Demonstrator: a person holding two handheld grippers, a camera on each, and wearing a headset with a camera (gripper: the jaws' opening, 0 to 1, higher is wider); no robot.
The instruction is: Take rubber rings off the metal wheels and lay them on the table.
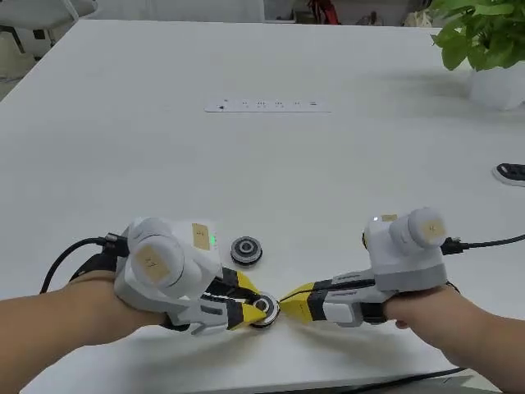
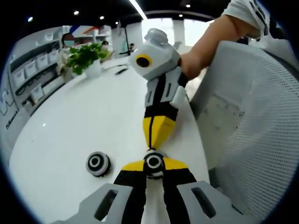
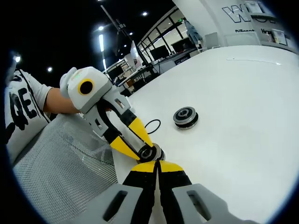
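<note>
L tongs [image 1: 259, 311] clamped the wheel [image 1: 265, 308]. R tongs [image 1: 285, 303], jaws together, touched its rim tip-on from the opposite side.

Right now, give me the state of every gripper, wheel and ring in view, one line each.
left gripper: shut on the held wheel.
held wheel: clamped between the left fingers, right fingertips at its rim.
right gripper: shut; whether it pinches a ring, cannot tell.
second wheel: flat on the table, free, dark ring around it.
loose rubber ring: off any wheel, lying on the table.
</note>
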